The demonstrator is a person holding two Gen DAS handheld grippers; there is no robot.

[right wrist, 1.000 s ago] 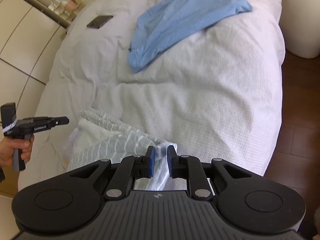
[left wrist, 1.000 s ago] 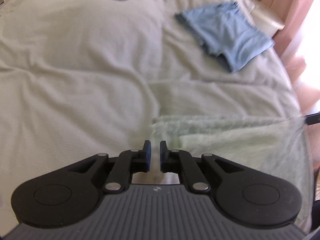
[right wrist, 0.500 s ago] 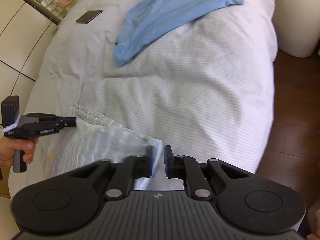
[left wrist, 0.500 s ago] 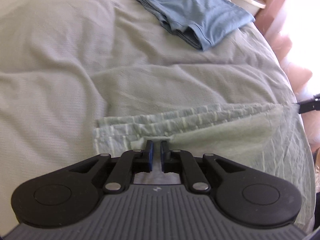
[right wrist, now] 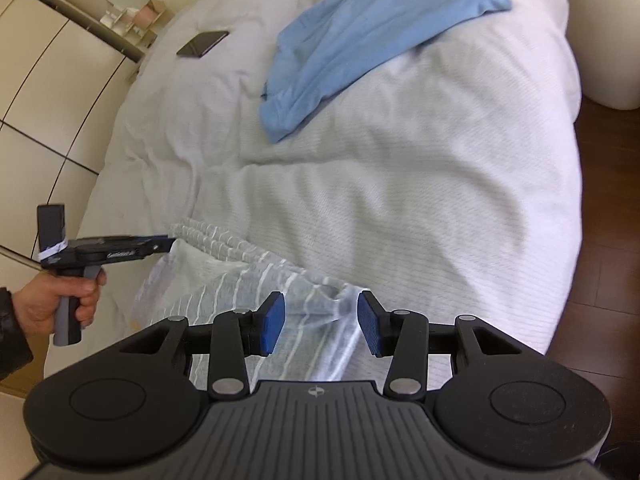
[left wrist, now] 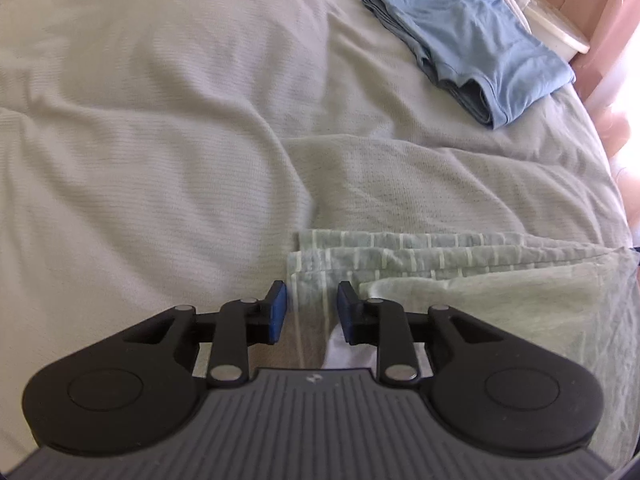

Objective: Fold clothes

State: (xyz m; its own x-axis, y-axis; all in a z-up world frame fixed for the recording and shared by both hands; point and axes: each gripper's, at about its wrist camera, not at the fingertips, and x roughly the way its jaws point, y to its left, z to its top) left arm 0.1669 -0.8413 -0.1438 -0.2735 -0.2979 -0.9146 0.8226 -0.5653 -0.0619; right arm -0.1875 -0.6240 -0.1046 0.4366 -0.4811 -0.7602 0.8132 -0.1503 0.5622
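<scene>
A pale green striped garment point(left wrist: 460, 276) lies folded at the near edge of the bed; it also shows in the right wrist view point(right wrist: 240, 276). My left gripper point(left wrist: 312, 312) is open over the garment's left corner, cloth lying between its jaws. My right gripper point(right wrist: 320, 322) is open wide over the garment's right corner. The left gripper also shows in the right wrist view point(right wrist: 160, 244), held in a hand at the garment's far end. A folded blue garment point(left wrist: 472, 44) lies further up the bed, also in the right wrist view point(right wrist: 360, 36).
The bed has a white rumpled duvet point(left wrist: 160, 140). A dark phone point(right wrist: 202, 43) lies on it near white cabinets point(right wrist: 44, 92). A round white container point(left wrist: 556, 34) and pink curtain point(left wrist: 600, 12) stand beside the bed. Dark wooden floor point(right wrist: 604, 248) is to the right.
Both grippers have opened and let go of the striped garment, which now lies folded on the bed edge. The left view has swung left.
</scene>
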